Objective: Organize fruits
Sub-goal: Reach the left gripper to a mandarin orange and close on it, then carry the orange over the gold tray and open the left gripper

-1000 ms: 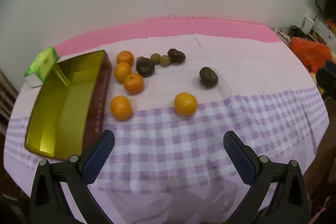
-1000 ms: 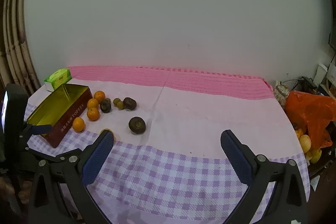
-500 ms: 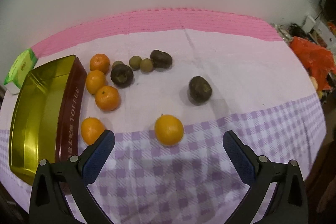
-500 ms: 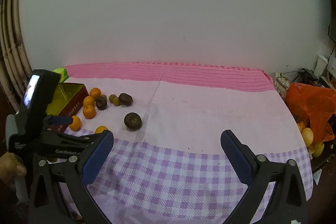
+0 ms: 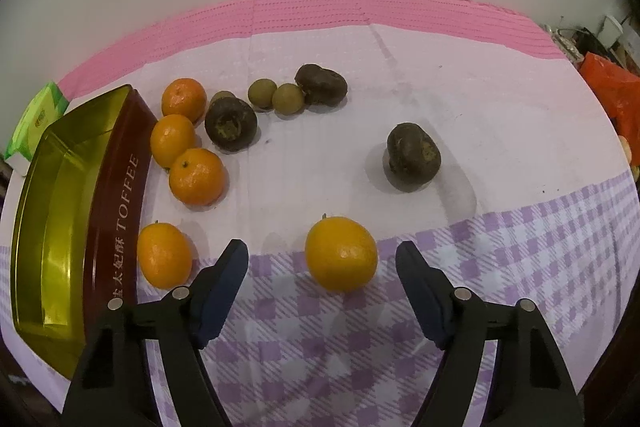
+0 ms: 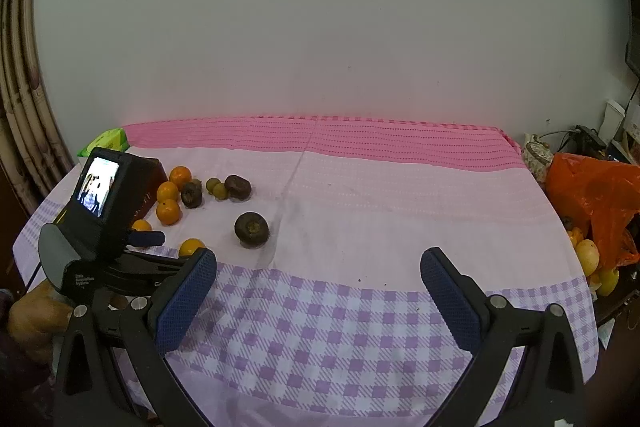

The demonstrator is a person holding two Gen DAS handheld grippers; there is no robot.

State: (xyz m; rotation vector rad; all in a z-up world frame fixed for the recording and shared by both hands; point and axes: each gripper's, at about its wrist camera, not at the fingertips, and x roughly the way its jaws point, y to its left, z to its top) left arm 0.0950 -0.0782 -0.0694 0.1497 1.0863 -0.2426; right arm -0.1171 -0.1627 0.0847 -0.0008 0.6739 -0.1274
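Observation:
My left gripper (image 5: 322, 253) is open, its fingers on either side of a lone orange (image 5: 341, 253) on the checked cloth, not touching it. Several more oranges (image 5: 196, 176) lie beside the open gold toffee tin (image 5: 60, 211). A dark brown fruit (image 5: 413, 157) sits apart at the right; two more dark fruits (image 5: 231, 123) and small green fruits (image 5: 262, 94) lie further back. My right gripper (image 6: 318, 269) is open and empty above the table's front part; its view shows the left gripper (image 6: 160, 239) by the orange (image 6: 191, 247).
A green box (image 5: 36, 117) lies behind the tin at the far left. An orange plastic bag (image 6: 596, 195) with yellow fruit sits off the table's right edge. A white wall stands behind the table (image 6: 400, 187).
My left gripper has moved forward and down to the lone orange, which now sits between its fingers. The right gripper has stayed nearly still.

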